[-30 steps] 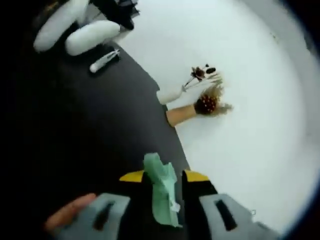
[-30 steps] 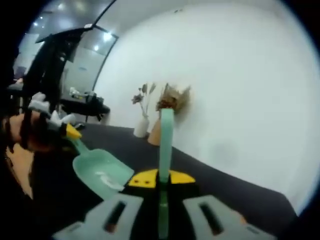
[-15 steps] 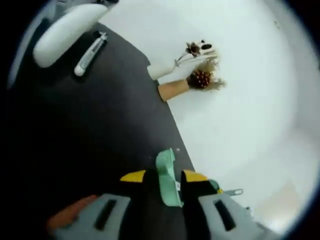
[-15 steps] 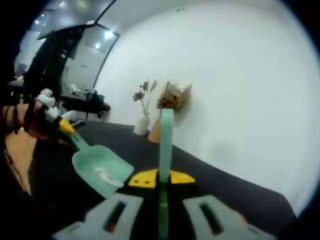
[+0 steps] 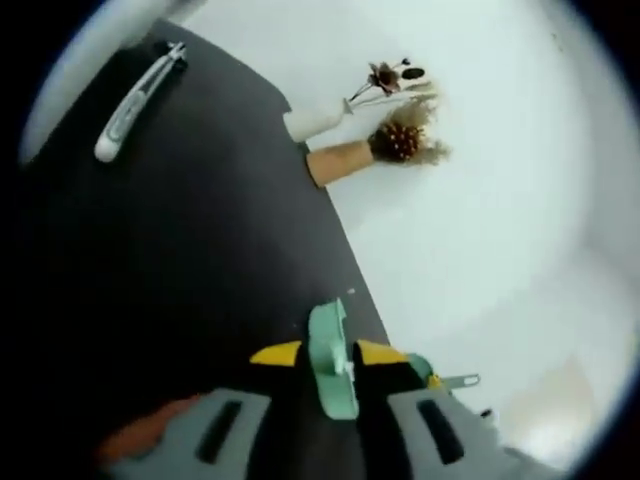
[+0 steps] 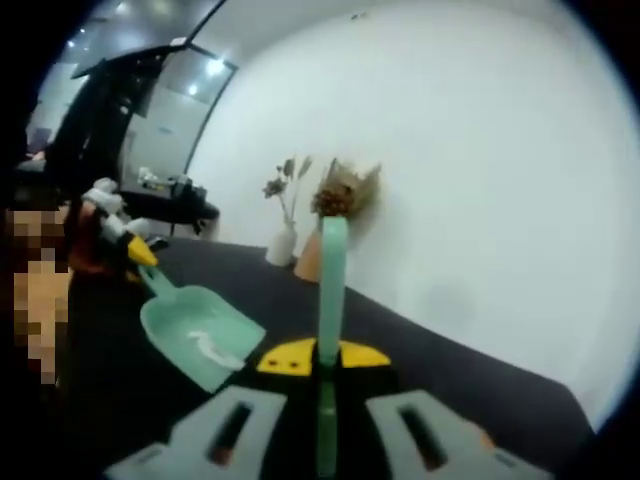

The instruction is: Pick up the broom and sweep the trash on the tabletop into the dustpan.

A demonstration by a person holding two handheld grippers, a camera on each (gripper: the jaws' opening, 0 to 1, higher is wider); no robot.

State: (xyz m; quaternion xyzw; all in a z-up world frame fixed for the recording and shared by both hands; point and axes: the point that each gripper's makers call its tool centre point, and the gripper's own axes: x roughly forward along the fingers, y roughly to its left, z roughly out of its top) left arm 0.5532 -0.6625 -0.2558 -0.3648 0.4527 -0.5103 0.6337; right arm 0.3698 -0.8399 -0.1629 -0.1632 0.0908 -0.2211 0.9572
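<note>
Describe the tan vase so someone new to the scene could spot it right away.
Start at the dark tabletop and follow its far edge to the white wall, where two vases stand side by side. The tan vase is the wider, brown one holding a dark reddish, cone-like cluster with pale dried fronds. Its neighbour, the white vase, is slimmer and carries thin stems.

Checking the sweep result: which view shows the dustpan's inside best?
Right gripper view: the dustpan faces the camera, white bits visible in its scoop, left tool on its handle. Left gripper view shows it edge-on between the jaws.
</note>
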